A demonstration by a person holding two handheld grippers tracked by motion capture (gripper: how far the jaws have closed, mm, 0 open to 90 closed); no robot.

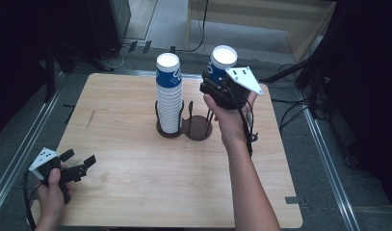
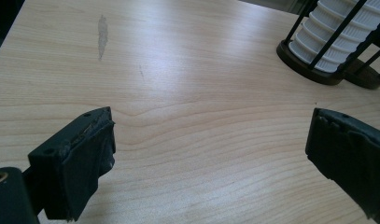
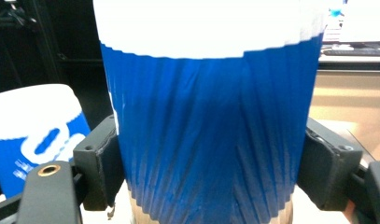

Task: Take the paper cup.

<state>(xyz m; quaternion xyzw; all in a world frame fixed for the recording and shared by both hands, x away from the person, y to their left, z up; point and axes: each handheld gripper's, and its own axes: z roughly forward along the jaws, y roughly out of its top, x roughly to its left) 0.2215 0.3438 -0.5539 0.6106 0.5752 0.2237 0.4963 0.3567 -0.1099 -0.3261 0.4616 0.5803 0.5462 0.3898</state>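
A blue and white ribbed paper cup [image 1: 221, 62] [image 3: 211, 130] is held upside down in the air, with my right gripper [image 1: 214, 79] [image 3: 211, 168] shut on its sides. It hangs above the back right of a black wire cup holder [image 1: 198, 129], whose right ring is bare. The left ring carries a tall stack of the same cups [image 1: 168, 96] [image 2: 337, 32] [image 3: 38, 126]. My left gripper [image 1: 78, 161] [image 2: 211, 149] rests open near the table's front left corner, nothing between its jaws, far from the holder.
The wooden table [image 1: 136, 192] has a grey scuff mark [image 1: 90, 119] [image 2: 102, 35] left of the holder. Metal rails run along both table sides. Dark stands and cables [image 1: 290, 110] lie on the floor to the right and behind.
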